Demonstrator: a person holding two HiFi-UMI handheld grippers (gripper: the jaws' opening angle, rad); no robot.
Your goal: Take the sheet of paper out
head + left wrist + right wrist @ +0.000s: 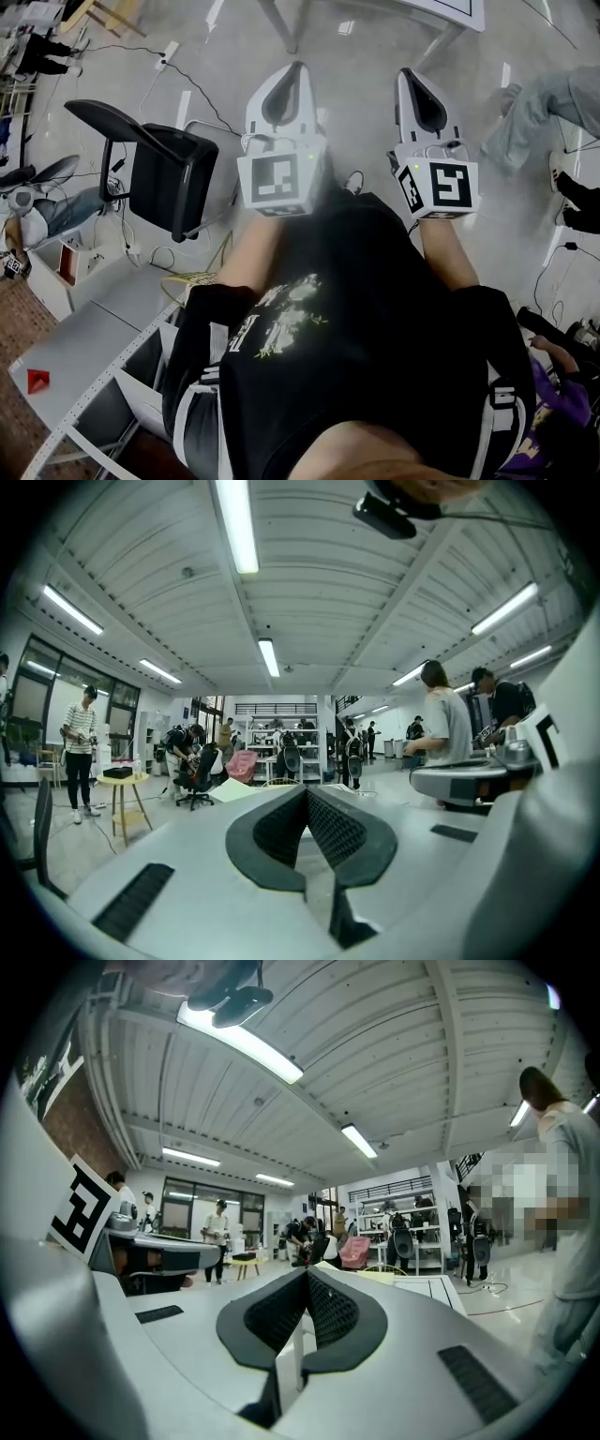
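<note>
White desk (441, 9) edge at twelve o'clock, black chair (164, 169) at ten; left gripper (298, 67) and right gripper (405, 75) point ahead, fingers pressed together on nothing; no sheet of paper shows anywhere, so reaching now risks pinching the wrong thing.
</note>
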